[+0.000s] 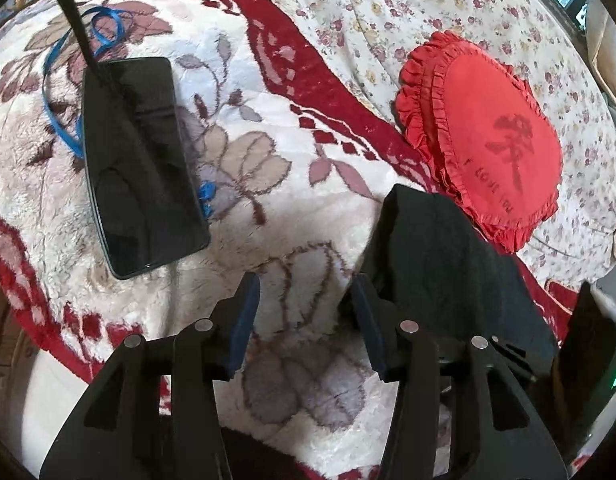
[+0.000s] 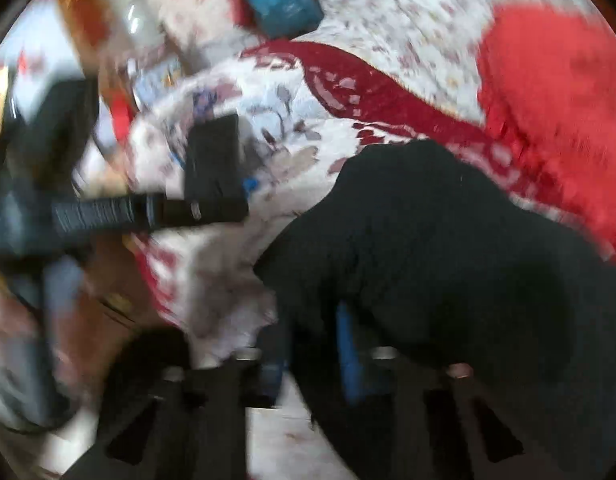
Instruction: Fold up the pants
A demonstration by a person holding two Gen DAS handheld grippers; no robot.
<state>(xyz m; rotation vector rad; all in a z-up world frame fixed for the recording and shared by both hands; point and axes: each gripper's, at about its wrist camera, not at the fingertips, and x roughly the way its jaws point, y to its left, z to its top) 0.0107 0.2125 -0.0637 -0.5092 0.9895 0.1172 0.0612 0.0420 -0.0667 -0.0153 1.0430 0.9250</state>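
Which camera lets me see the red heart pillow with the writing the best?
The left wrist view. There the red heart pillow is sharp: you can see its frilly edge and the writing on it, lying on the flowery sheet. In the right wrist view the picture is smeared, so the pillow is only a red blur at the edge.

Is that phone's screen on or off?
Off, it seems. The phone lies face up on the blanket, and its glass is dark, showing only reflections.
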